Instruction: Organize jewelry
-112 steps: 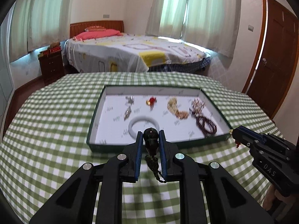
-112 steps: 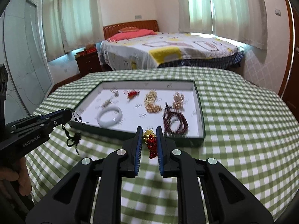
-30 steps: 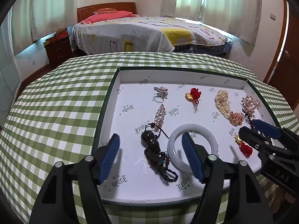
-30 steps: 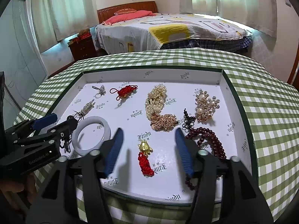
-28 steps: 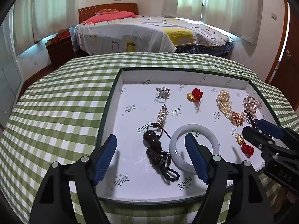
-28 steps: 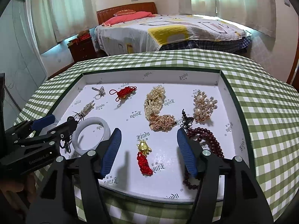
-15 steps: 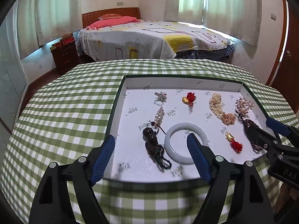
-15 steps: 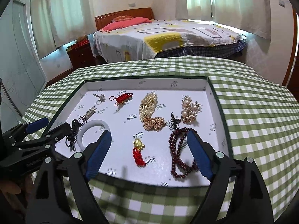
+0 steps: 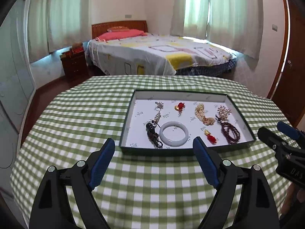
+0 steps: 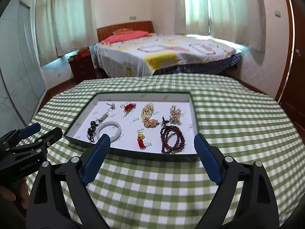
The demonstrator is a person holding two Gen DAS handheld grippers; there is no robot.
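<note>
A dark green tray (image 9: 186, 150) with a white floor holds the jewelry. In it lie a white bangle (image 9: 173, 133), a dark bead pendant with cord (image 9: 151, 131), a gold and red charm (image 9: 209, 136), a maroon bead string (image 9: 229, 132), a pearl bunch (image 9: 203, 113) and small brooches. My left gripper (image 9: 153, 145) is open and empty, near the tray's front edge. My right gripper (image 10: 152, 140) is open and empty, in front of the tray (image 10: 133, 154). The bangle (image 10: 110, 130), charm (image 10: 140, 139) and bead string (image 10: 172, 138) also show in the right wrist view.
The tray sits on a round table with a green checked cloth (image 9: 80, 118). Behind it stand a bed (image 9: 152, 55) and a nightstand (image 9: 73, 64). A wooden door (image 9: 293, 66) is at the right. Each gripper appears in the other's view (image 9: 282, 147) (image 10: 30, 143).
Both grippers have pulled back from the tray and risen. The dark bead pendant and the red charm, let go earlier, lie still in the tray.
</note>
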